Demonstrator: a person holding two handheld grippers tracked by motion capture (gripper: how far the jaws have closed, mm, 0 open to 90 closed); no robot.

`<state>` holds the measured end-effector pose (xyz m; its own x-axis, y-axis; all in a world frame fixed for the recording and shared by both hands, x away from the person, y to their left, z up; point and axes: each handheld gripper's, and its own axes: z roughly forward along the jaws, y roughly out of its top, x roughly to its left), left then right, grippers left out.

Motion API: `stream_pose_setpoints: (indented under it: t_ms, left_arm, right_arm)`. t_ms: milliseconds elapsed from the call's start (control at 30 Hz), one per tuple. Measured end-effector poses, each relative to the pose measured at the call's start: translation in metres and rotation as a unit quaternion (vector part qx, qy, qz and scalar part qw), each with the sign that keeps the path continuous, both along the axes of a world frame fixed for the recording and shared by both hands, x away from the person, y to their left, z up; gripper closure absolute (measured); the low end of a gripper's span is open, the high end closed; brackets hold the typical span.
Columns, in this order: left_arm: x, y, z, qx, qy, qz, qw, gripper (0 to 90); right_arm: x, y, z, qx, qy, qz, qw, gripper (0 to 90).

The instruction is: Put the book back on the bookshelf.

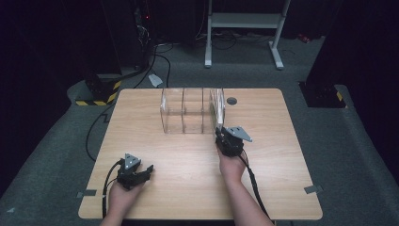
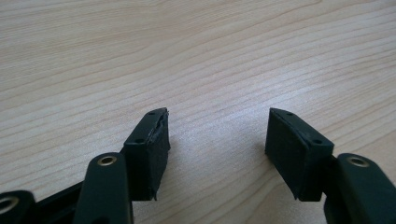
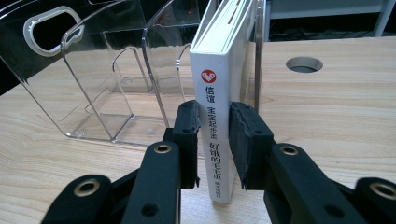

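A white book [image 3: 215,93] with a red logo and dark characters on its spine stands upright in the rightmost slot of a clear plastic file rack [image 3: 93,88]. My right gripper [image 3: 215,140] is shut on the book's spine, one pad on each cover. From above, the right gripper [image 1: 220,133] sits at the front right of the rack [image 1: 188,113], where the book [image 1: 219,107] shows as a thin white edge. My left gripper [image 1: 149,170] rests low over the table's near left, jaws open with nothing between them [image 2: 217,135].
The wooden table [image 1: 263,174] has a round cable hole [image 1: 231,100] just right of the rack. The rack's other slots hold nothing. Cables trail from both grippers toward the near edge. Beyond the table are a white stand and dark equipment on grey carpet.
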<state>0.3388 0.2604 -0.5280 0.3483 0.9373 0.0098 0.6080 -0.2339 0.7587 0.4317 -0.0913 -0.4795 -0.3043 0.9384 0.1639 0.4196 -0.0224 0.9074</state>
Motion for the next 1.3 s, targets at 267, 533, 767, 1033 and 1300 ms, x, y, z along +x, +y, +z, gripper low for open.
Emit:
stream_pose_setpoints:
  t_ms: [267,533,767,1033,1300]
  left_arm:
    - [-0.0001,0.0000,0.0000,0.000,0.000,0.000,1.0000,39.5]
    - [-0.0003,-0.0001,0.0000,-0.001,0.001,-0.001,1.0000,39.5]
    - [-0.0003,-0.0001,0.0000,-0.001,0.000,-0.001,1.0000,39.5]
    - [-0.0003,-0.0001,0.0000,-0.001,0.001,-0.001,1.0000,39.5]
    - [-0.0003,-0.0001,0.0000,-0.001,0.001,-0.001,1.0000,39.5]
  right_arm:
    - [0.0020,-0.0003,-0.0001,-0.004,-0.003,-0.001,1.0000,72.1]
    - [0.0033,0.0004,0.0000,-0.005,-0.003,-0.001,1.0000,71.8]
    - [0.0044,0.0008,0.0000,-0.006,-0.004,0.000,1.0000,71.8]
    - [0.0055,-0.0005,-0.0001,-0.008,-0.006,-0.001,1.0000,71.7]
    - [0.0061,-0.0006,-0.0003,-0.007,-0.006,-0.002,1.0000,71.4]
